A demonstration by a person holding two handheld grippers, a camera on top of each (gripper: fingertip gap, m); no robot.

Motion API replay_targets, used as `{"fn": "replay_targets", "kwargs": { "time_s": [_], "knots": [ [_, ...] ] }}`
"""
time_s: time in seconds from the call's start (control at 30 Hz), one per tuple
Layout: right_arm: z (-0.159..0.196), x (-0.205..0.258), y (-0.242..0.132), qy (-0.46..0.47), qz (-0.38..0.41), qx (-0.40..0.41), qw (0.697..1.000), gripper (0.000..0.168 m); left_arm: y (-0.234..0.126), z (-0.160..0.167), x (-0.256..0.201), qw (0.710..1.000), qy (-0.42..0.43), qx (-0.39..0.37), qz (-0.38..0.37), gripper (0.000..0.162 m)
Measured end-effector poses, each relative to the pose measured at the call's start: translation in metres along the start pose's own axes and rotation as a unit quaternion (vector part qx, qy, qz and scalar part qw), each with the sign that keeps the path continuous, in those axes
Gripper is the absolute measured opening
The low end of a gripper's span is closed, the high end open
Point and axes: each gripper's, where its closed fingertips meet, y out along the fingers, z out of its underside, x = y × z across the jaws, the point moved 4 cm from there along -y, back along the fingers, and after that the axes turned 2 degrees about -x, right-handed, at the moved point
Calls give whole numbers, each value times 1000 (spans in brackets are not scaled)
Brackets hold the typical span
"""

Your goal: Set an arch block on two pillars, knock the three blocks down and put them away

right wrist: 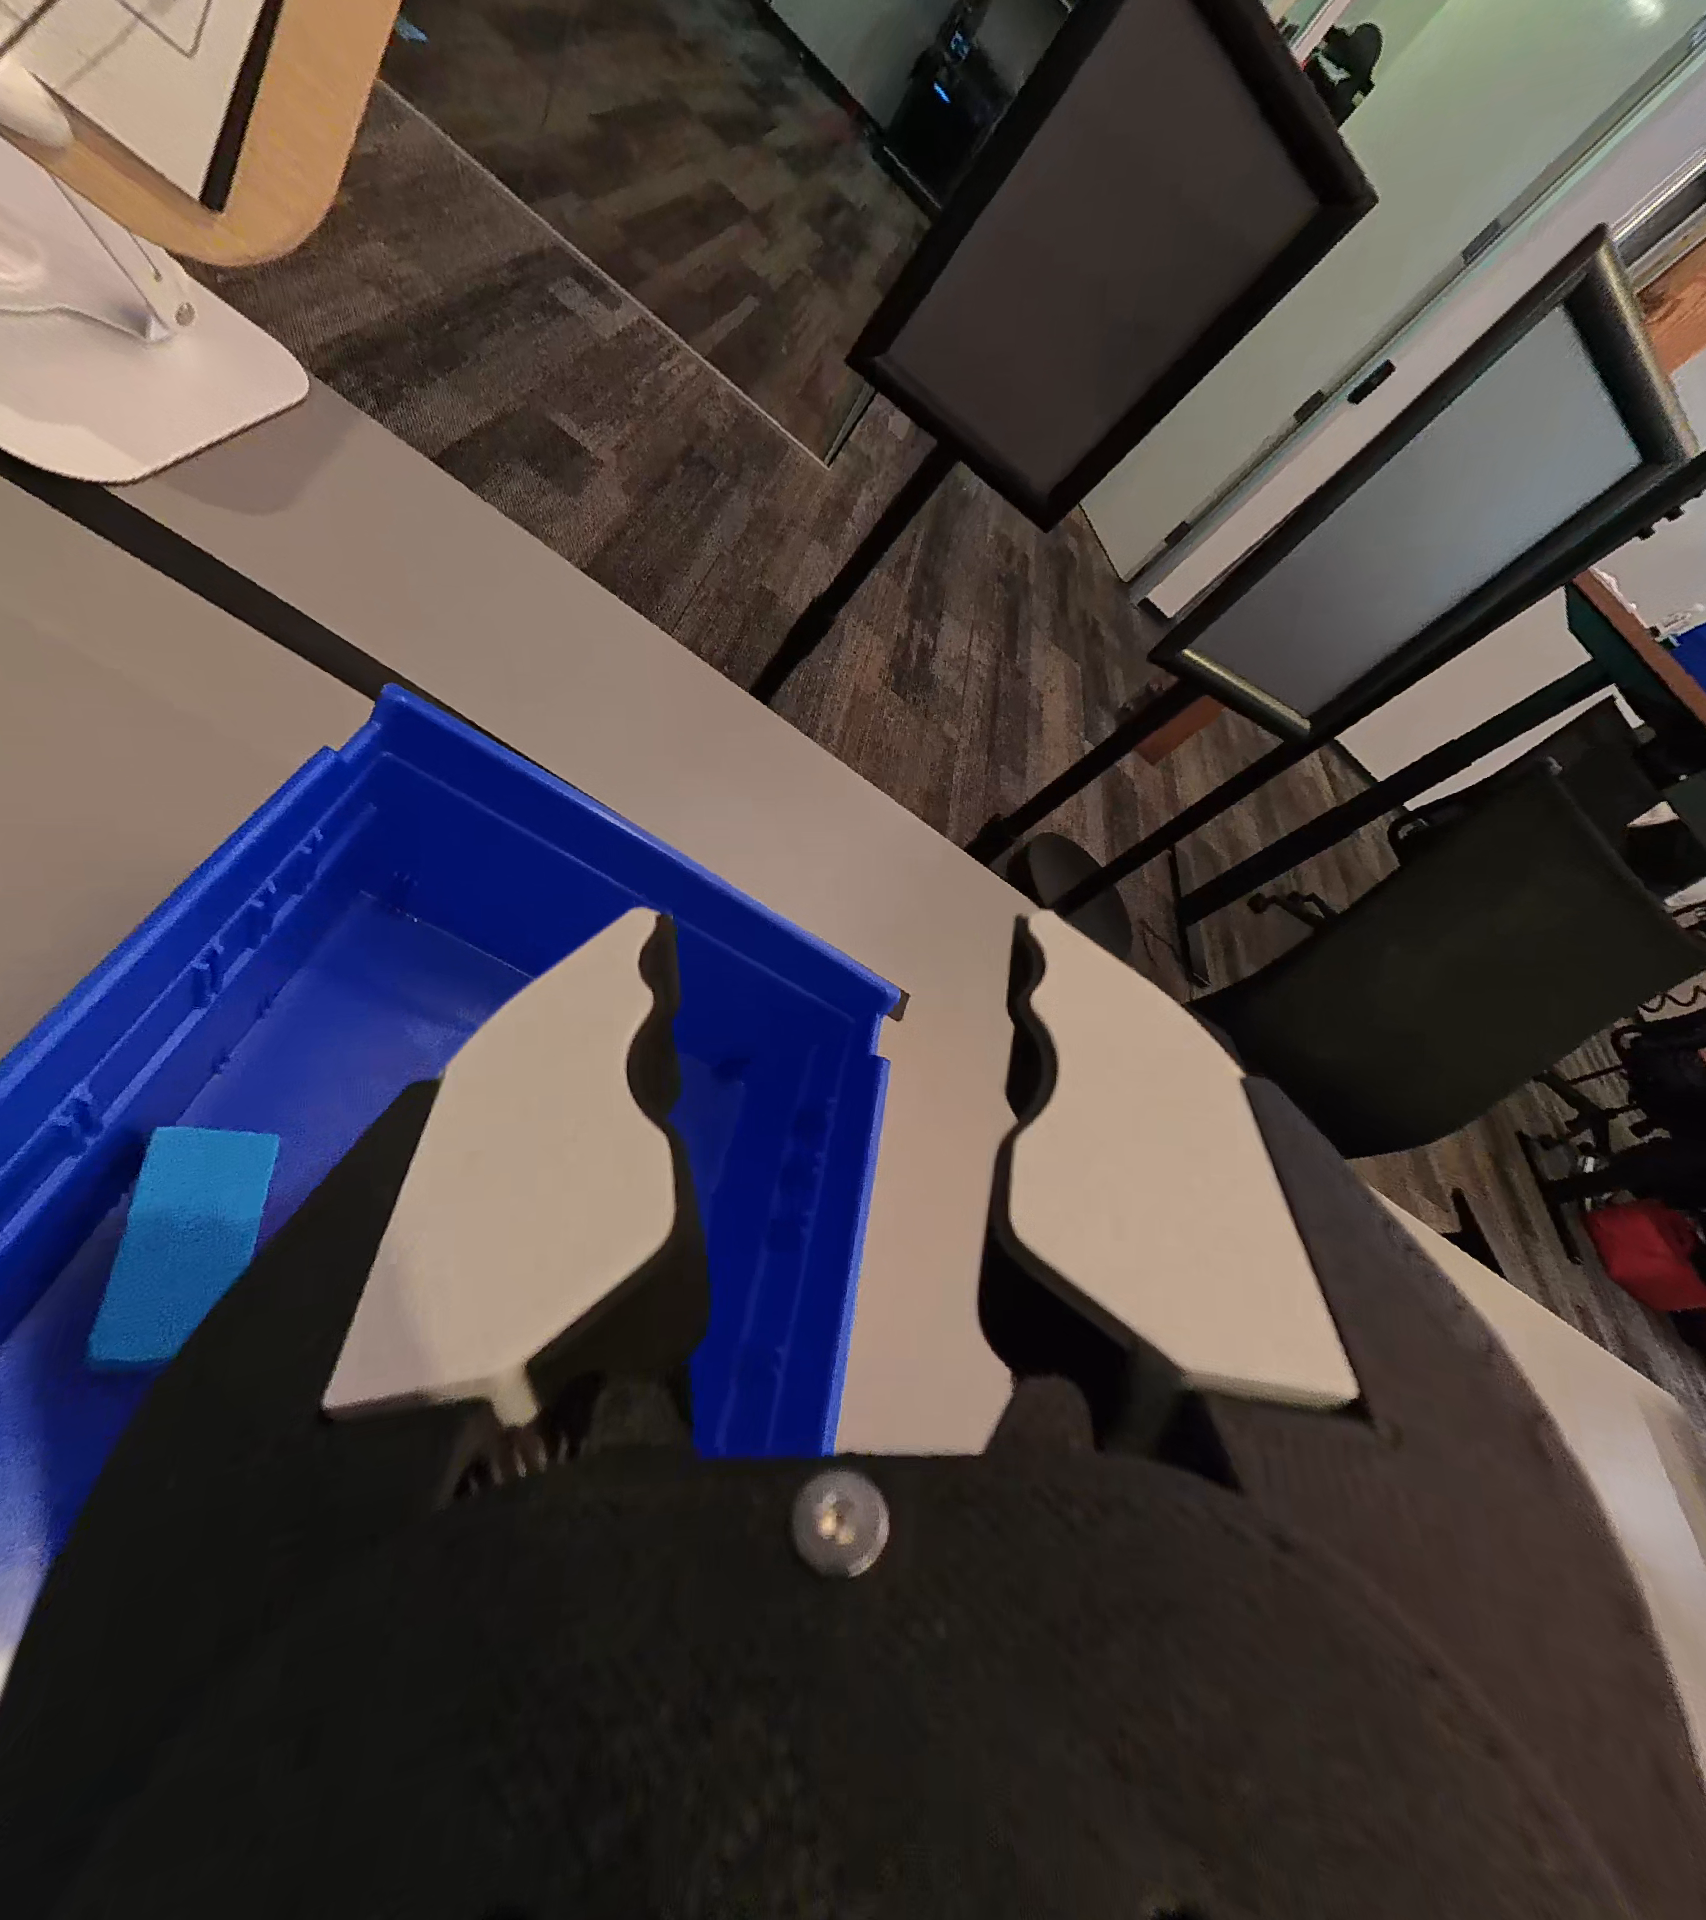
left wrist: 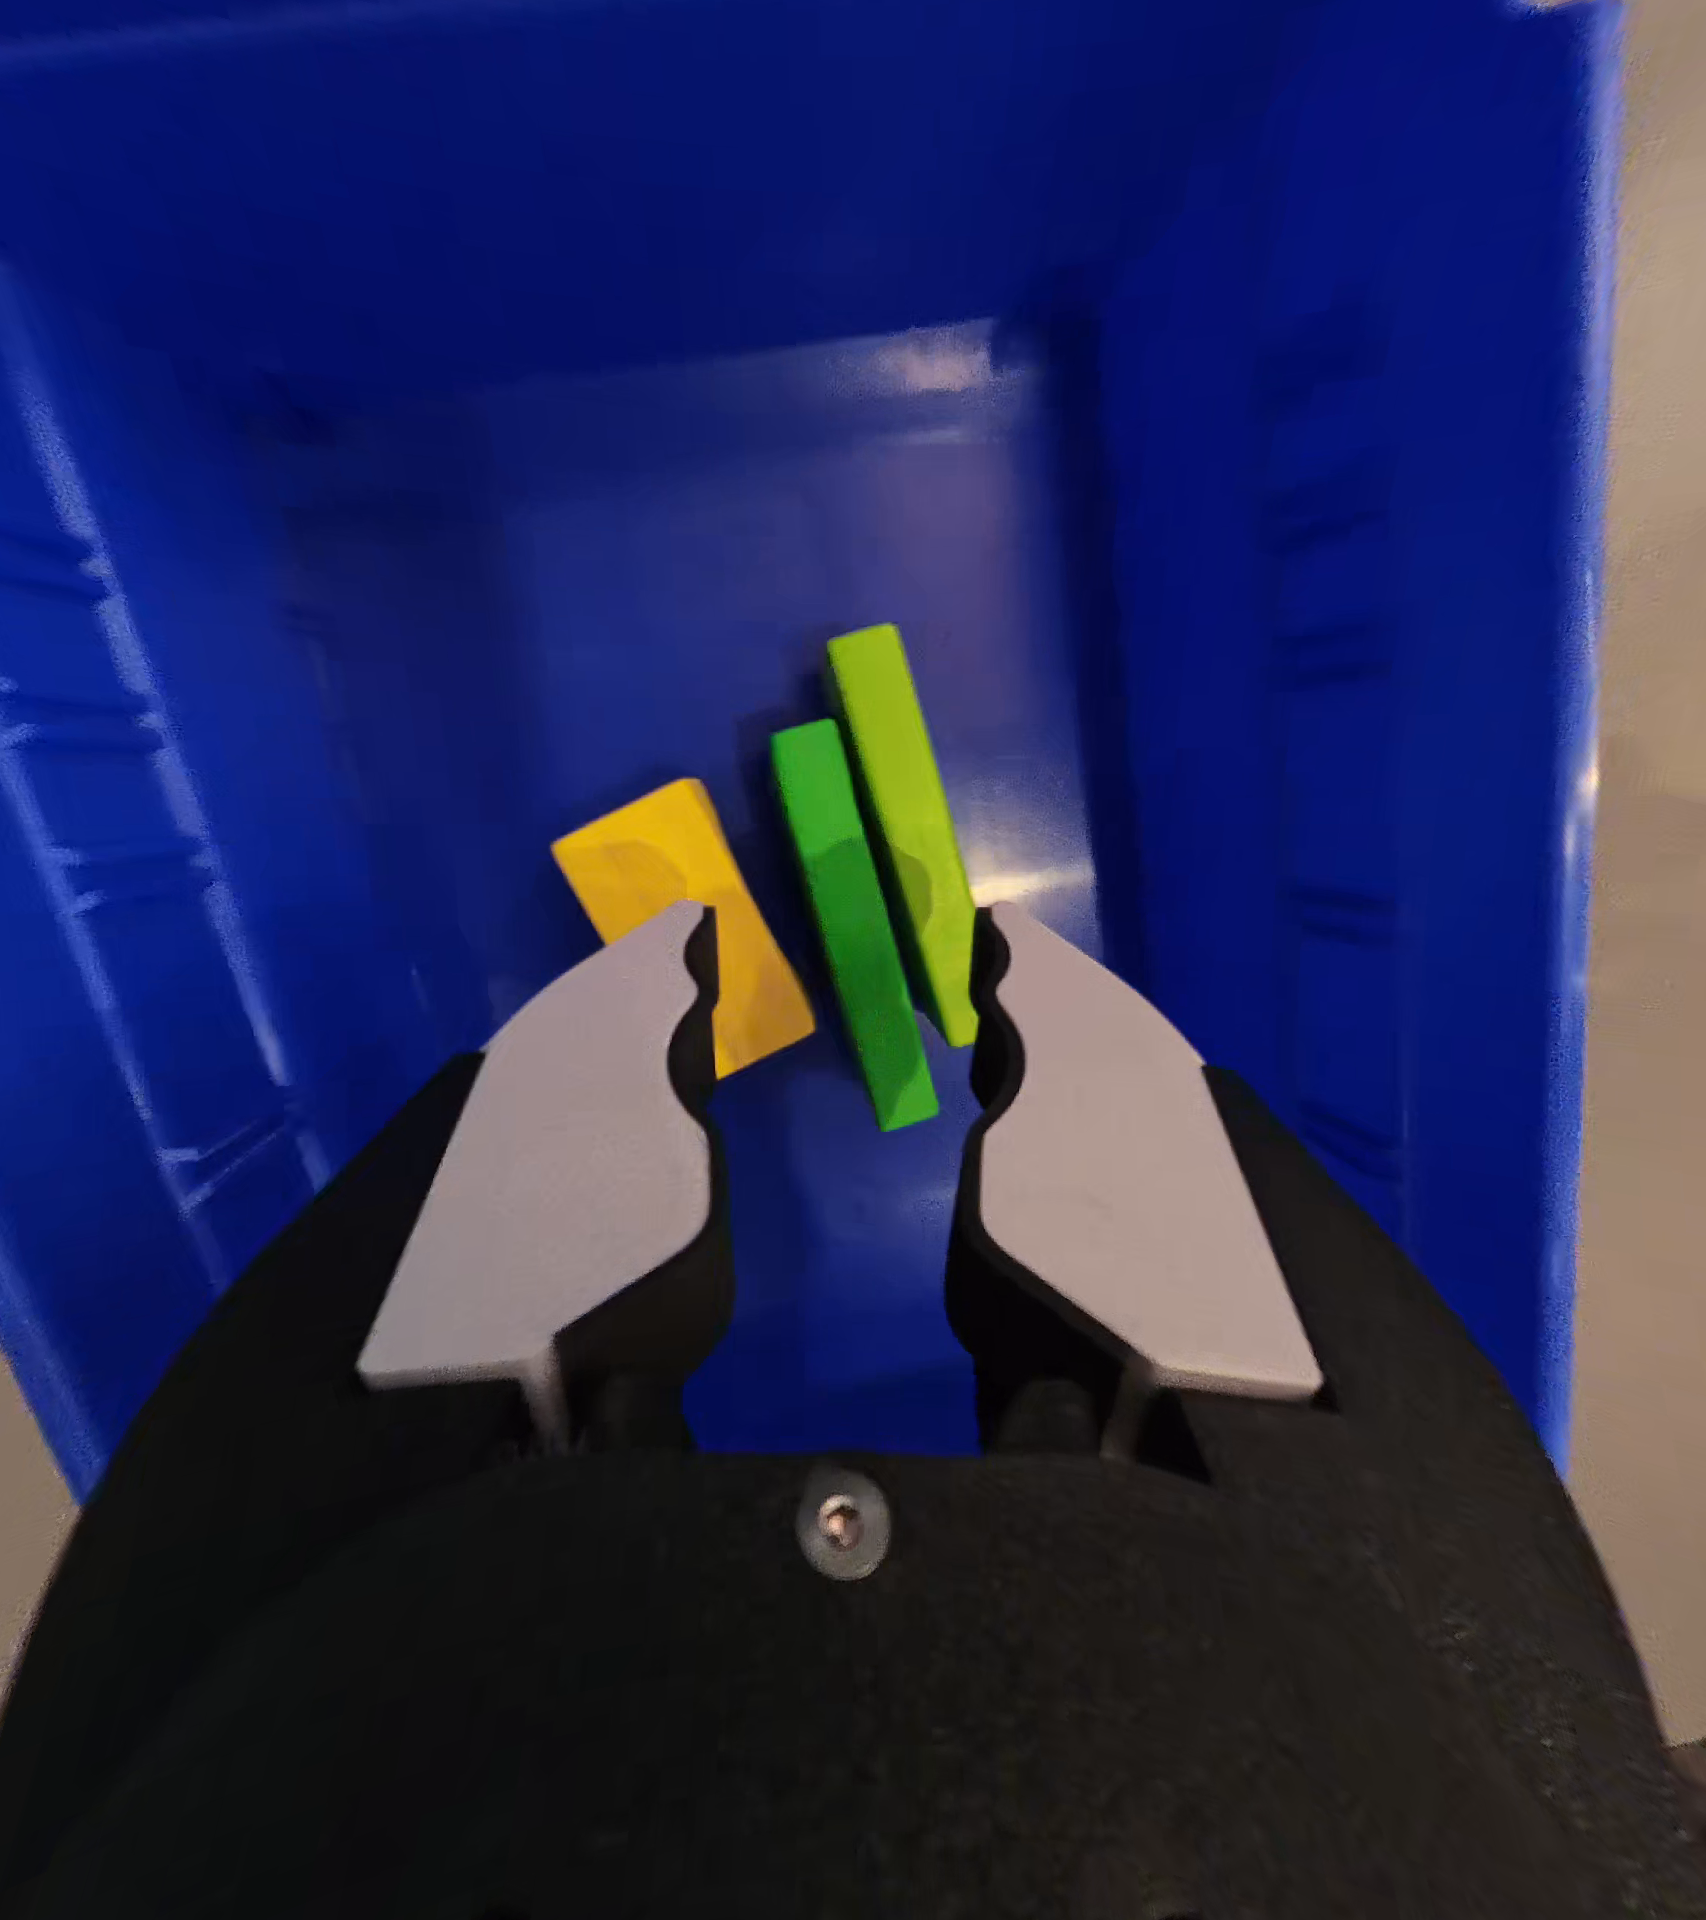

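Observation:
In the left wrist view I look down into a blue bin (left wrist: pixel 205 727). On its floor lie a yellow block (left wrist: pixel 662 883), a dark green block (left wrist: pixel 844 914) and a light green block (left wrist: pixel 906 821), side by side. My left gripper (left wrist: pixel 841 914) is open and empty, hovering above them inside the bin. In the right wrist view my right gripper (right wrist: pixel 841 930) is open and empty over the bin's (right wrist: pixel 787 935) far right corner. A light blue block (right wrist: pixel 184 1236) lies inside that bin at the left.
The bin stands on a grey table (right wrist: pixel 153 665) near its far edge. A white stand base (right wrist: pixel 101 343) sits on the table at the upper left. Beyond the edge are carpet floor, dark partition screens (right wrist: pixel 1119 249) and a black chair (right wrist: pixel 1431 966). My hands' fingertips stand some 65 centimetres from each other. To reach the light blue block (right wrist: pixel 184 1236) in a straight line is about 20 centimetres for my right fingers, about 55 centimetres for my left.

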Motion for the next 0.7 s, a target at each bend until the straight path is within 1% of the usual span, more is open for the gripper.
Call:
{"fn": "replay_targets", "kwargs": {
  "time_s": [0.07,0.2,0.3,0.4,0.6,0.7],
  "knots": [
    [2,2,2,-6,-3,10,1000,63,5,1,-6,999,25,13,-18,47],
    [4,5,4,-20,-2,21,1000,63,23,3,-16,999,35,38,-6,45],
    [4,6,5,-22,-5,24,999,63,25,6,-10,997,43,55,-39,44],
    [7,8,8,-28,-8,34,999,63,23,5,-11,998,38,48,-22,42],
    [12,14,13,-46,-13,55,997,63,22,9,-8,998,30,59,-2,38],
    [13,17,14,-59,-17,62,996,63,22,9,-7,998,29,57,6,33]
  ]
}}
